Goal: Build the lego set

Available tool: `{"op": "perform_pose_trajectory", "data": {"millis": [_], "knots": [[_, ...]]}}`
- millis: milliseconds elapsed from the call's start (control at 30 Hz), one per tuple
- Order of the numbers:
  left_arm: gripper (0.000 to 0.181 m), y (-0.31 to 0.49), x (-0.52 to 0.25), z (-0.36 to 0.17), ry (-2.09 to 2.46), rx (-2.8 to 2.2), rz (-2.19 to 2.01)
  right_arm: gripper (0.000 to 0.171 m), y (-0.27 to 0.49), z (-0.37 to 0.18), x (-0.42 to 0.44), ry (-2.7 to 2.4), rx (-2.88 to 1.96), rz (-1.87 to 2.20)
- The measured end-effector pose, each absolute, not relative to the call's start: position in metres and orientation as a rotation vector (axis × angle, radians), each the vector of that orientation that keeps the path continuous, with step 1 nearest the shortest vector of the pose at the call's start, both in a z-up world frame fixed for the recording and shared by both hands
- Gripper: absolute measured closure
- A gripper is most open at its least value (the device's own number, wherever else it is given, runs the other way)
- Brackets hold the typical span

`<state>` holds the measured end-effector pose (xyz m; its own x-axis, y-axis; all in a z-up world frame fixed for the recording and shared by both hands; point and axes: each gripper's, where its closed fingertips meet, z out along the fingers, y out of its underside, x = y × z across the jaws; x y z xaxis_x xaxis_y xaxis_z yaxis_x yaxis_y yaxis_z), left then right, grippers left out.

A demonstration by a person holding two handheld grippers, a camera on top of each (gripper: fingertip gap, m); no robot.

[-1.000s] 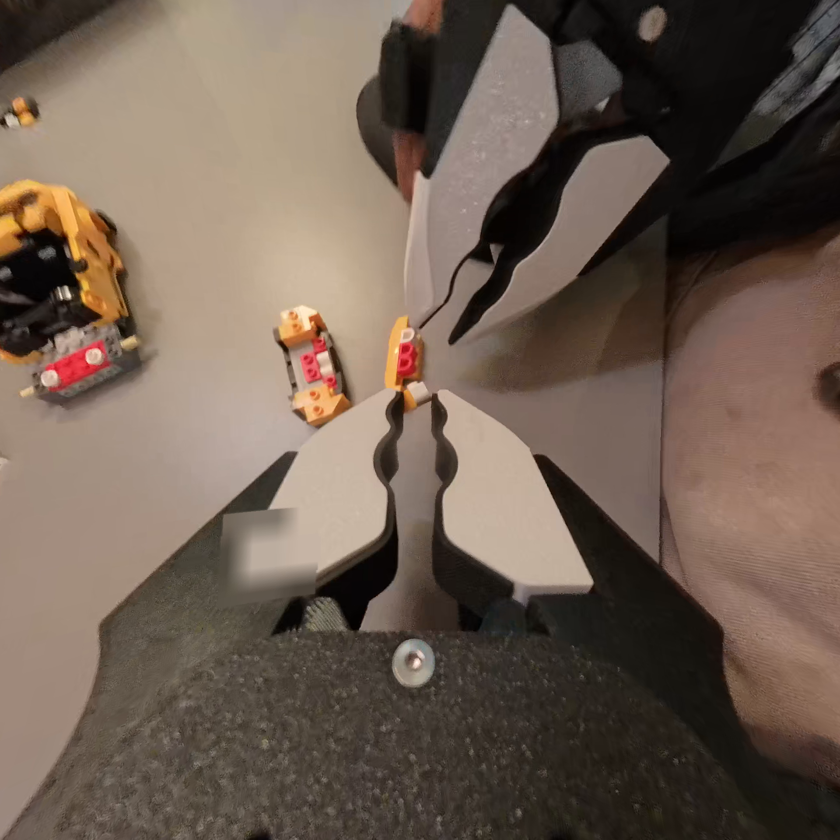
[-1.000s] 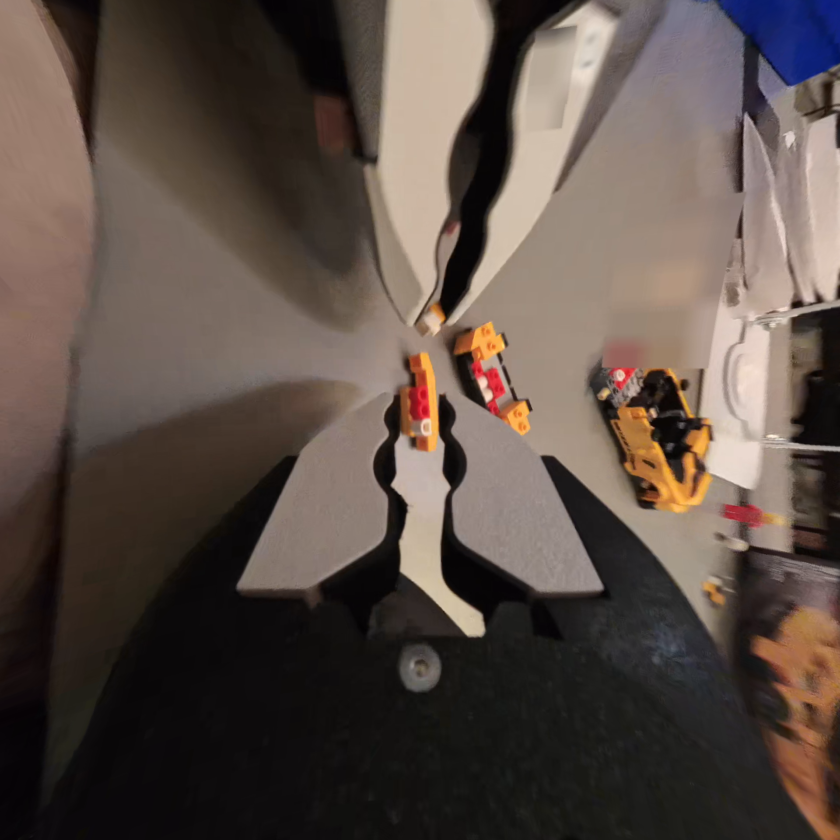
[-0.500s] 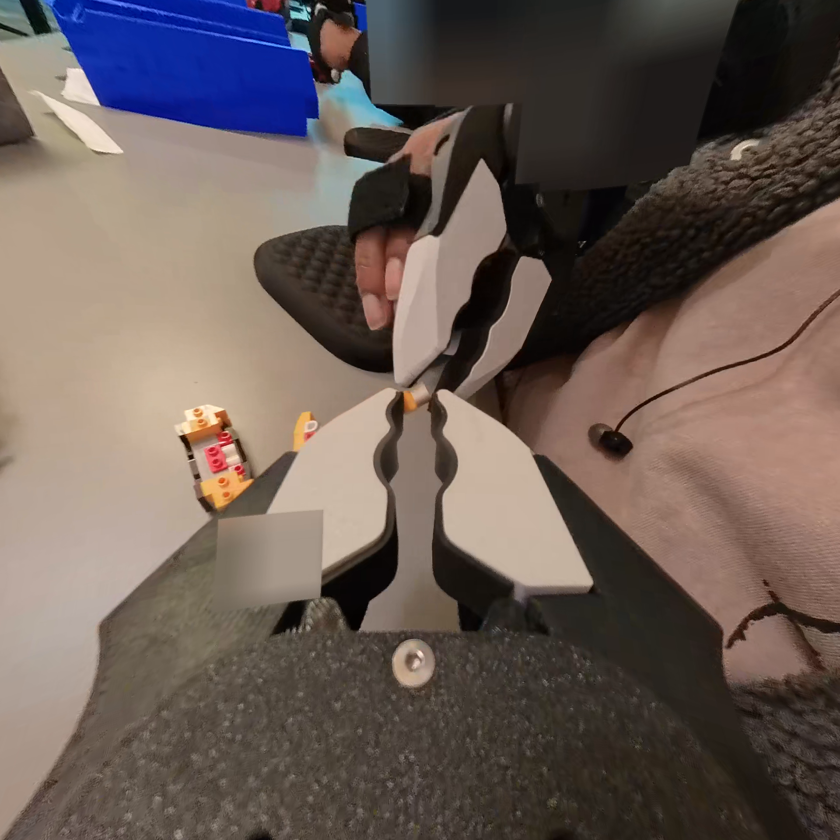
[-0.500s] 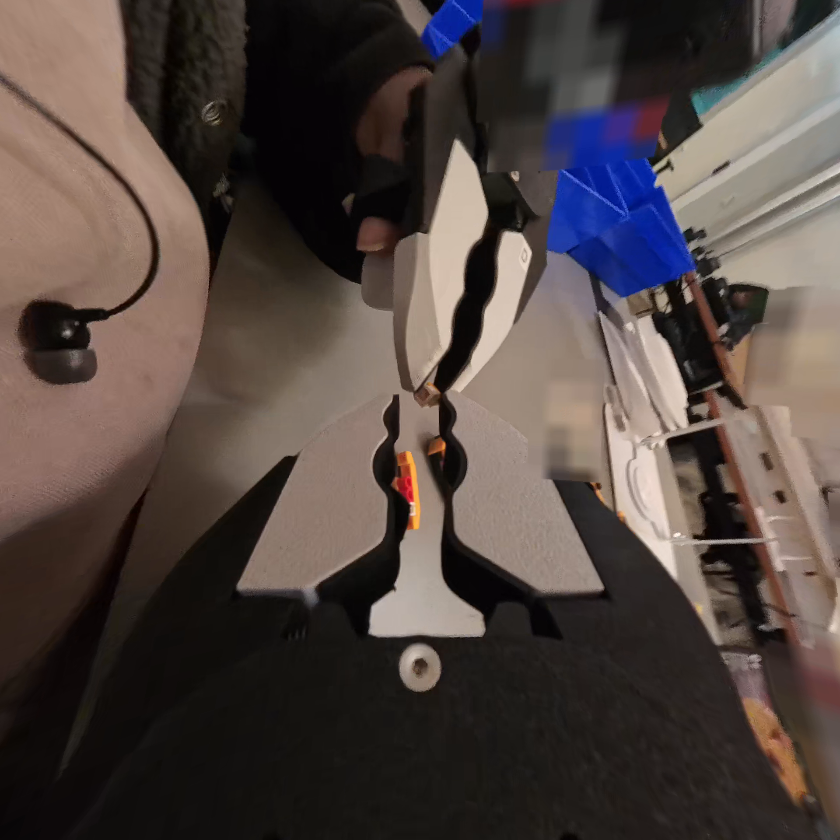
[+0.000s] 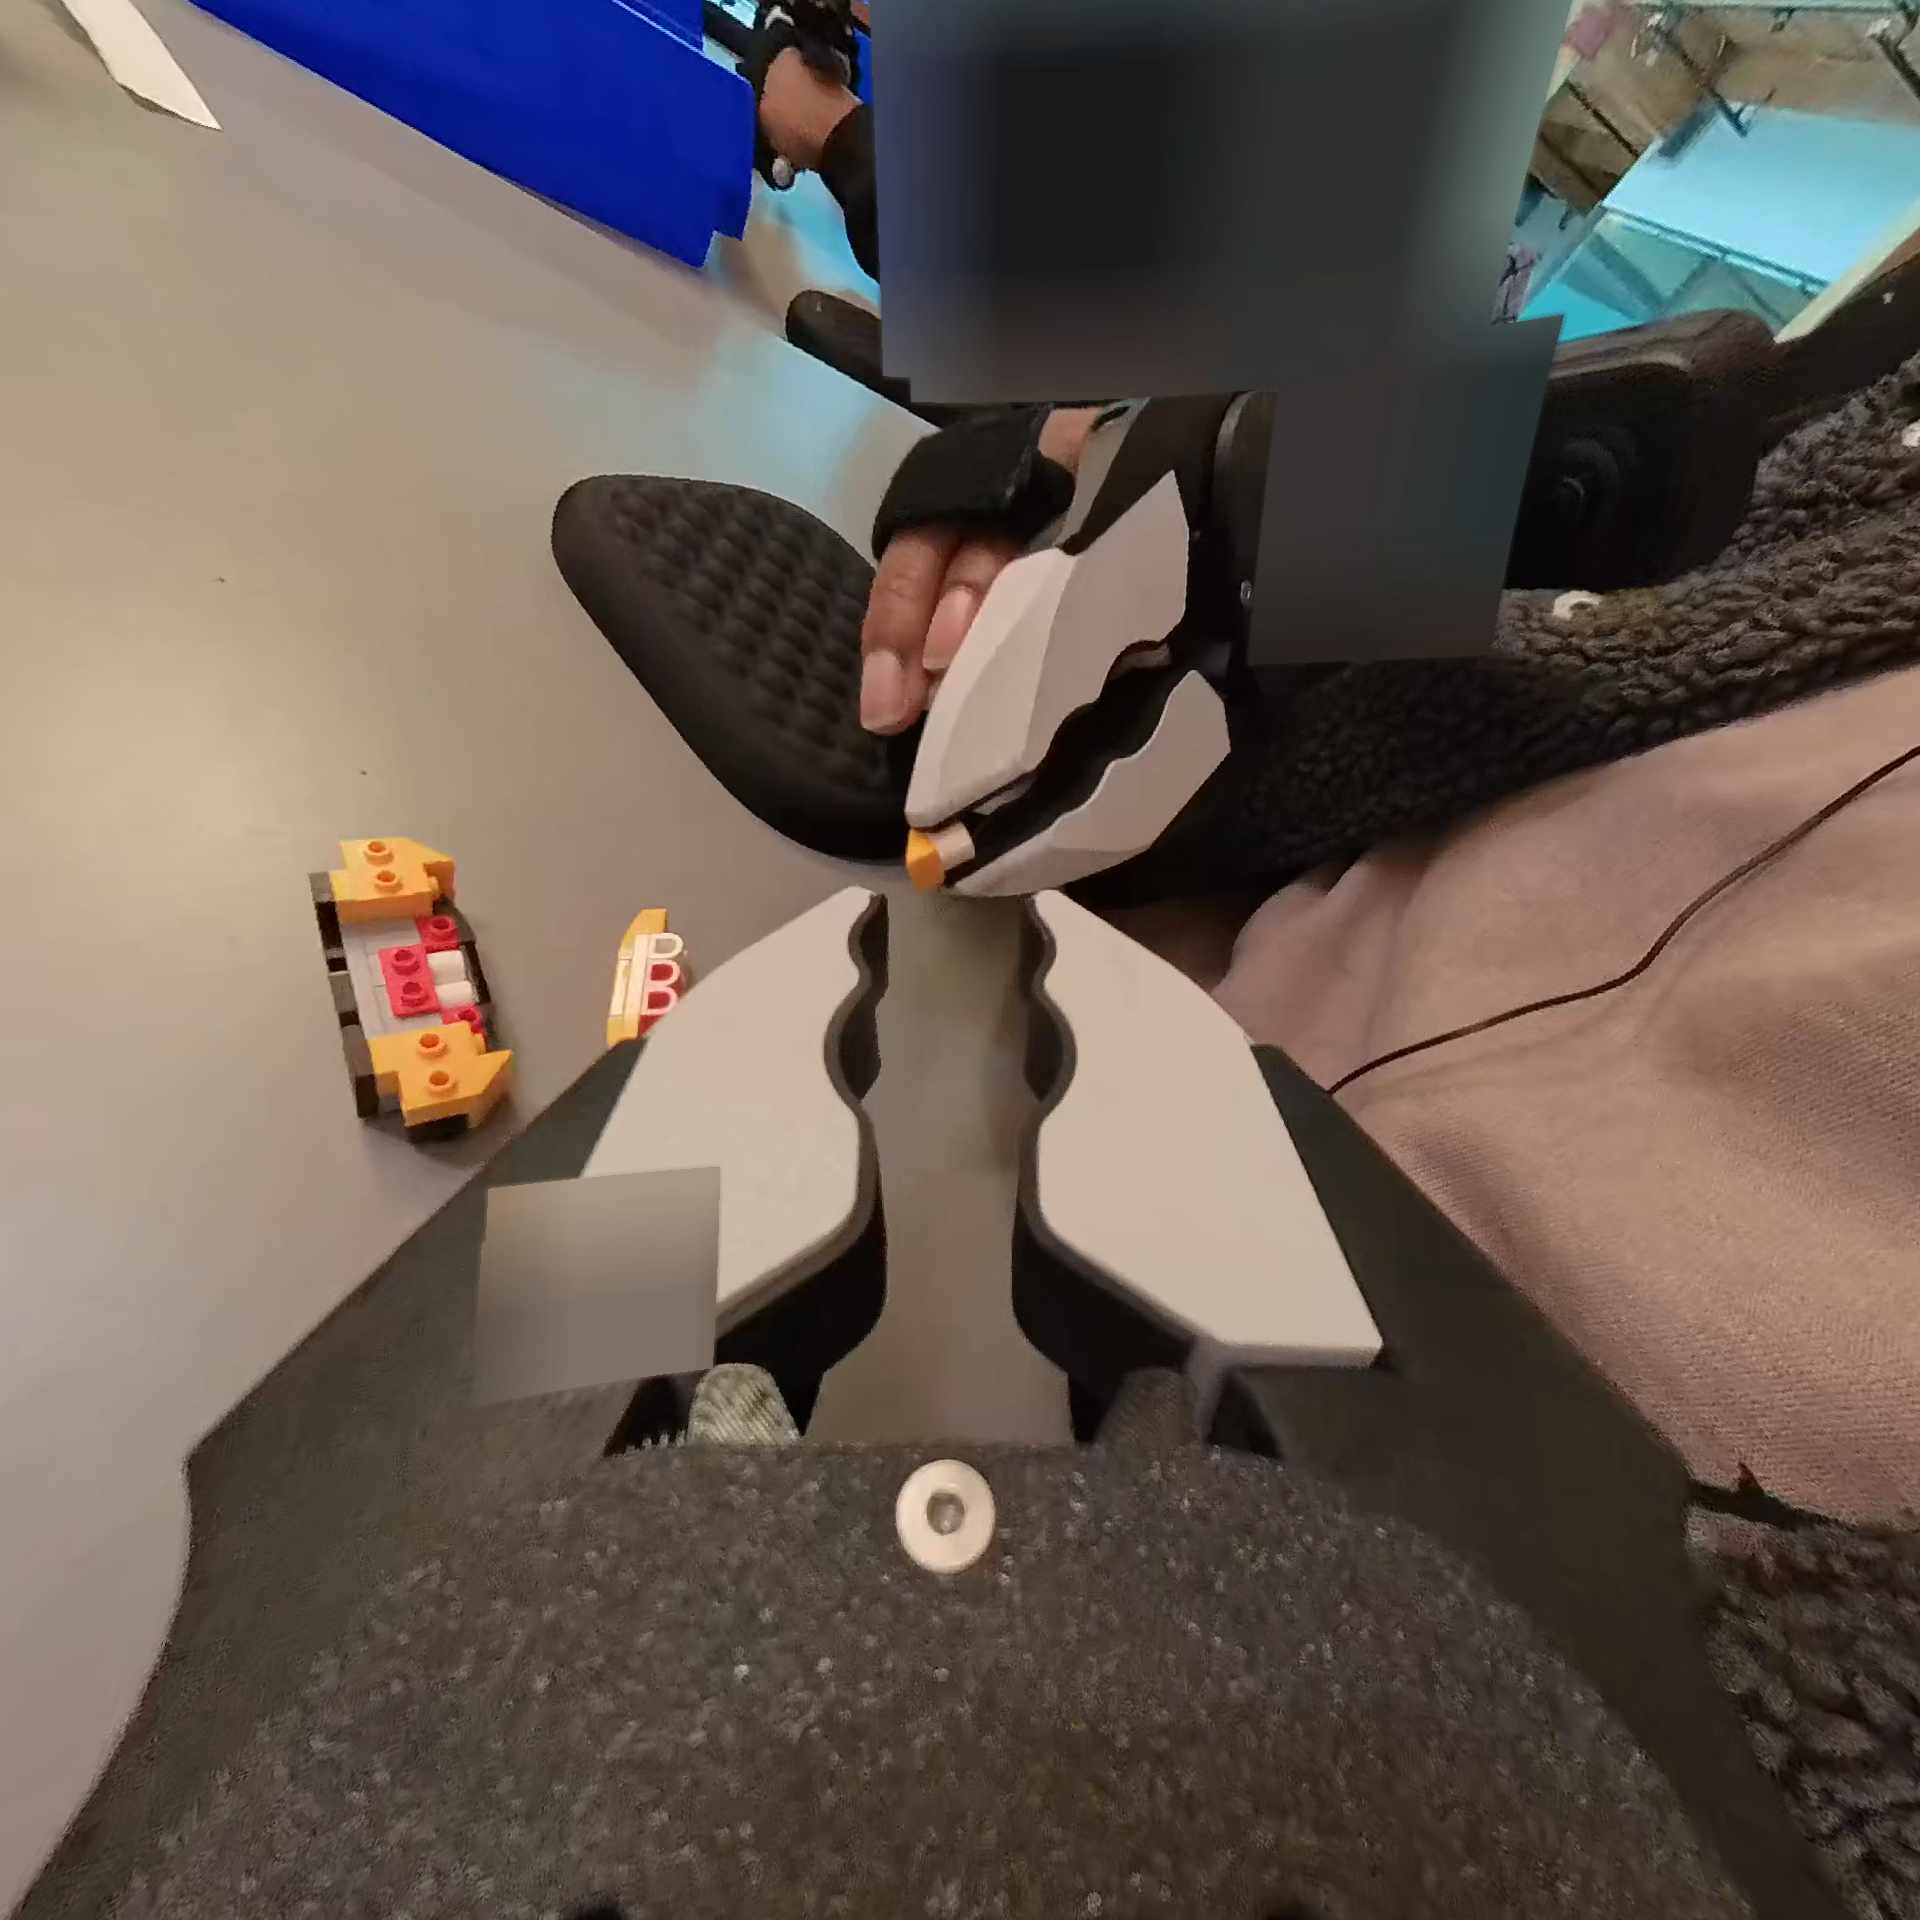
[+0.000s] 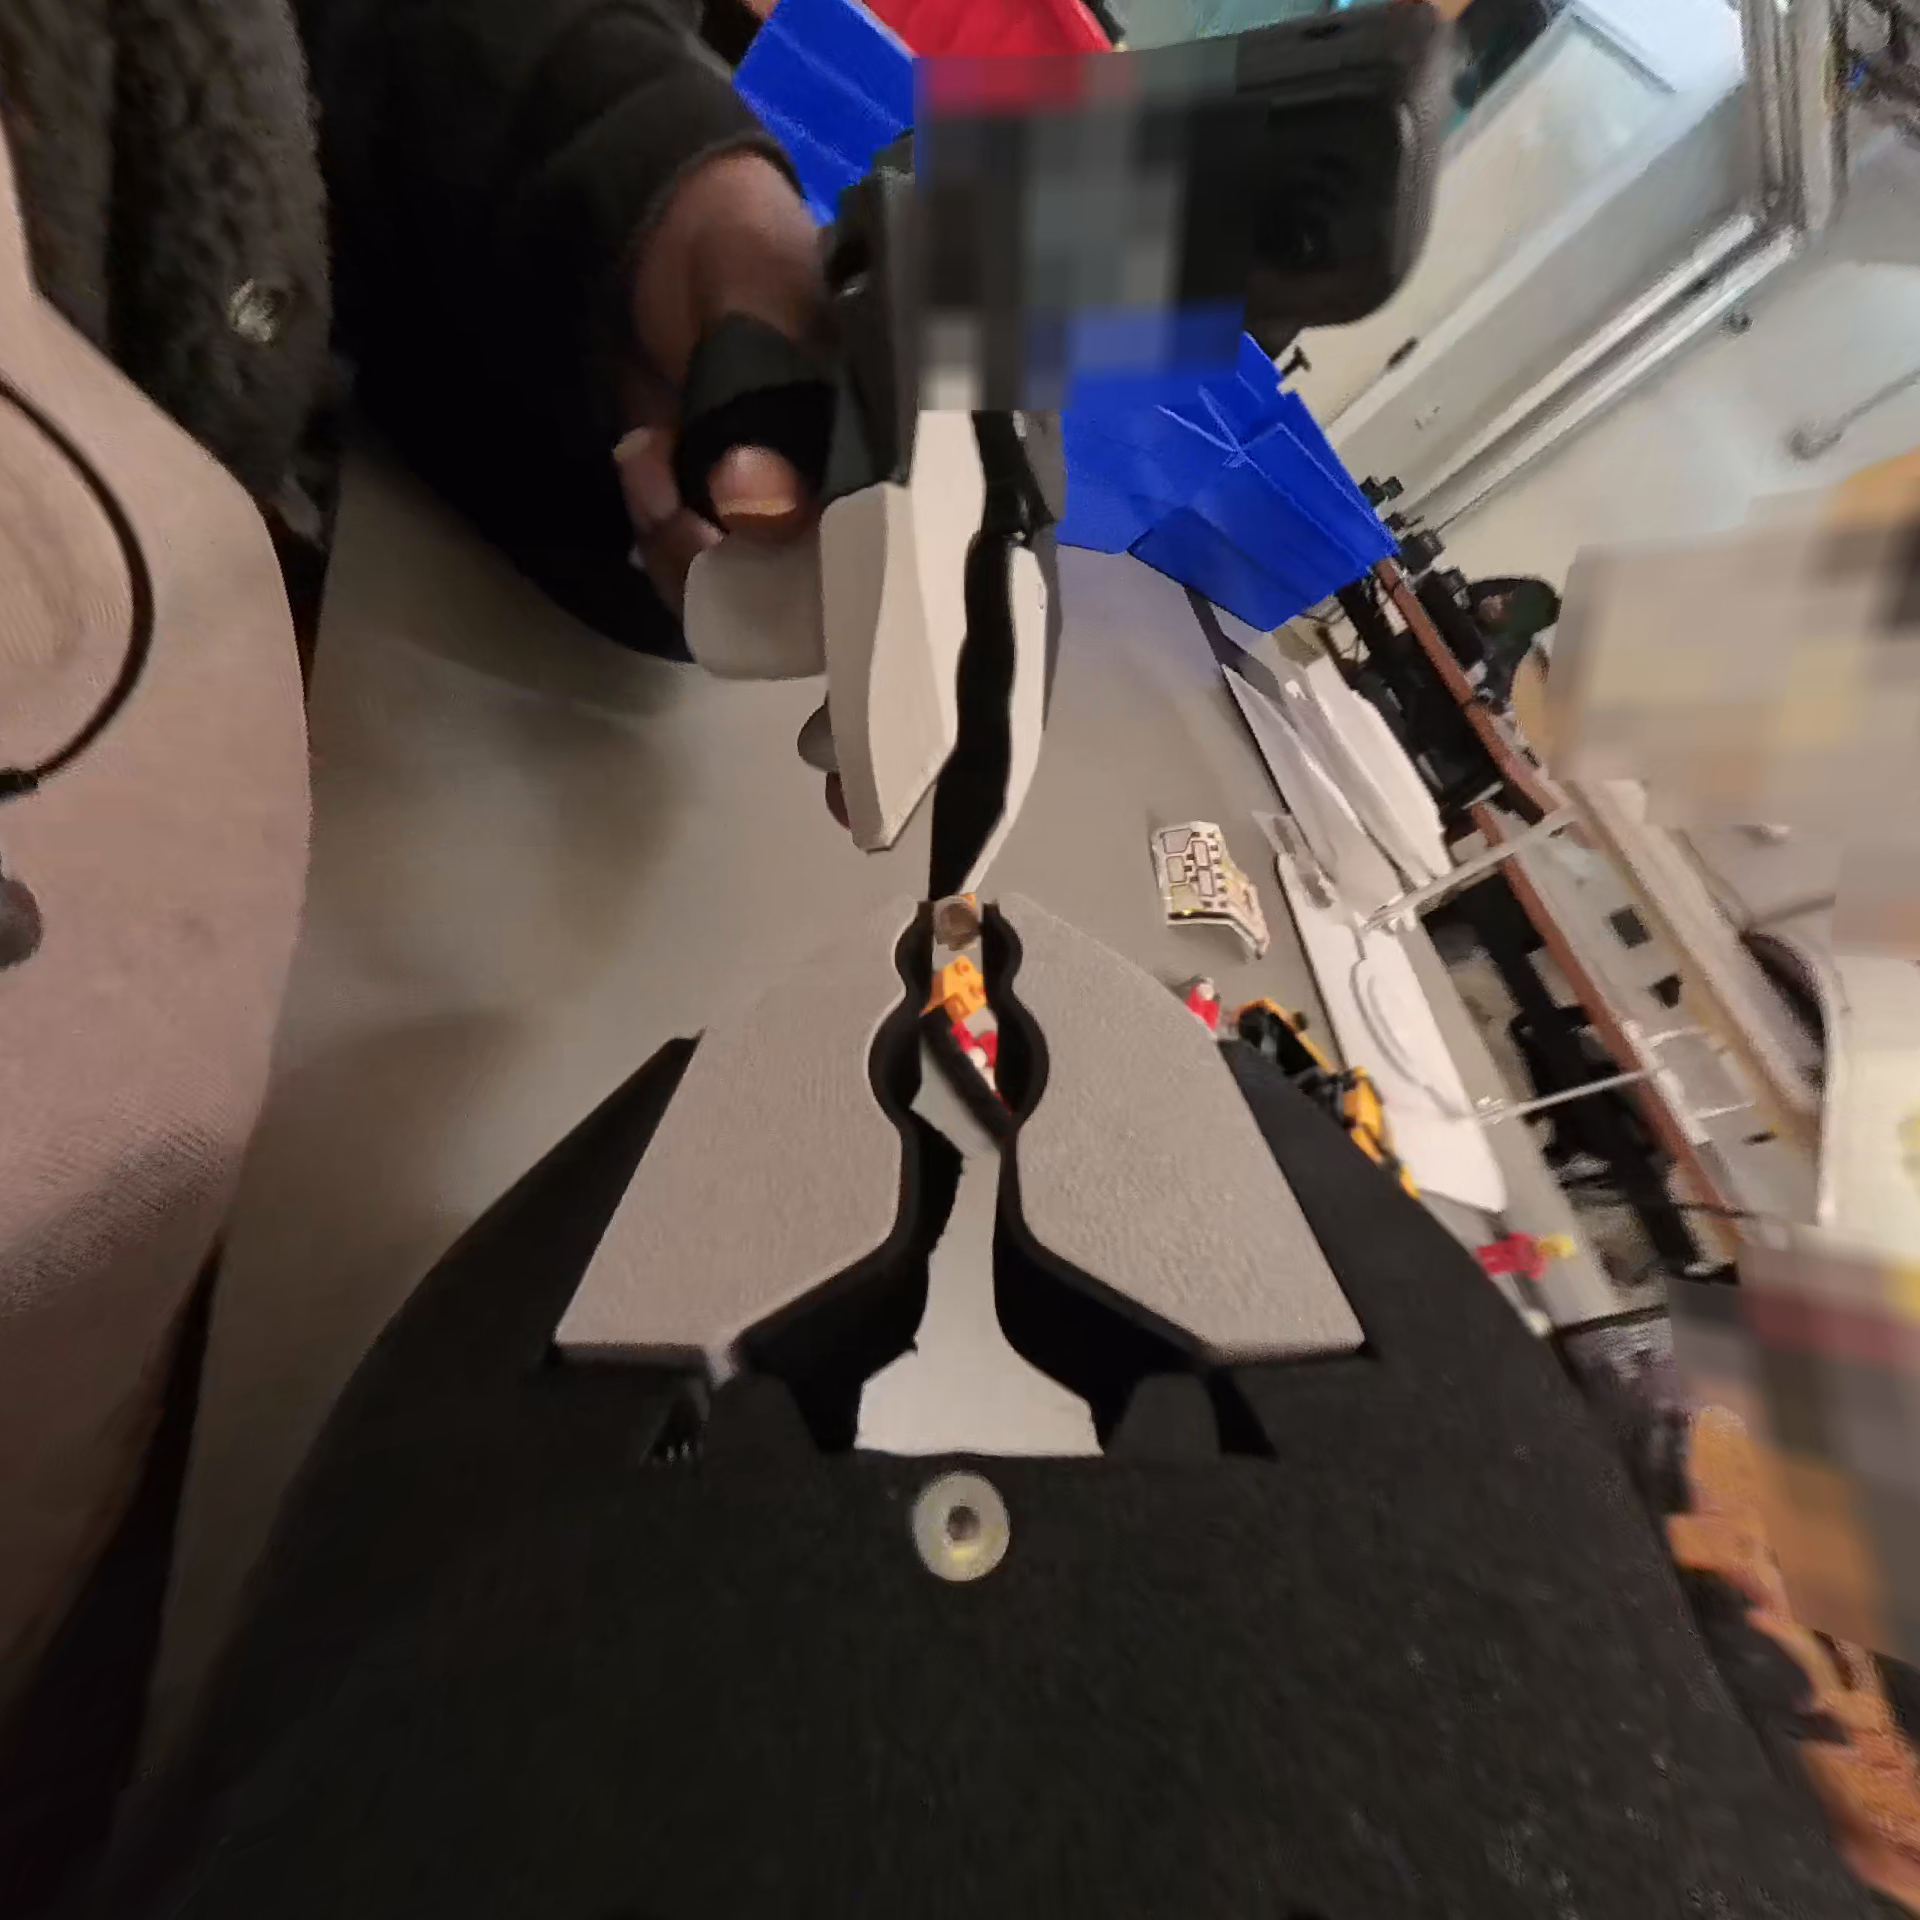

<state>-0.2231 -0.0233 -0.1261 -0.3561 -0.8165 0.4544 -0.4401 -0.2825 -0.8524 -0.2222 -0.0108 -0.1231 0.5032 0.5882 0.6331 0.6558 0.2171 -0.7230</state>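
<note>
Brick (image 5: 937,854) pinched in right gripper (image 5: 961,857); left gripper (image 5: 954,914) parted.

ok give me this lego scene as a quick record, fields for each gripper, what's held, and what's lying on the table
left gripper: open, empty
right gripper: shut on the small orange and tan lego piece, held above the table
grey table: bears a grey lego sub-assembly with orange corner bricks and red studs and, beside it, a thin orange lego strip with red studs
yellow and black lego vehicle: farther off on the table, partly hidden behind the right gripper's finger
blue bins: at the far table edge
</note>
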Motion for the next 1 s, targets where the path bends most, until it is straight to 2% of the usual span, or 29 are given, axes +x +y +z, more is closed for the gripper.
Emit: {"op": "perform_pose_trajectory", "data": {"millis": [333, 800, 900, 1000], "knots": [[0.166, -0.006, -0.223, -0.134, 1.566, -1.665, -1.577, 0.162, -0.013, -0.124, -0.203, -0.971, -1.593, 0.127], [0.172, -0.026, -0.219, -0.11, 1.511, -1.535, -1.827, 0.162, -0.017, -0.107, -0.215, -0.769, -1.6, 0.546], [0.179, -0.025, -0.223, -0.114, 1.548, -1.543, -1.796, 0.162, -0.02, -0.111, -0.213, -0.784, -1.617, 0.543], [0.175, -0.021, -0.226, -0.122, 1.601, -1.547, -1.676, 0.162, -0.023, -0.115, -0.212, -0.793, -1.644, 0.569]]}}
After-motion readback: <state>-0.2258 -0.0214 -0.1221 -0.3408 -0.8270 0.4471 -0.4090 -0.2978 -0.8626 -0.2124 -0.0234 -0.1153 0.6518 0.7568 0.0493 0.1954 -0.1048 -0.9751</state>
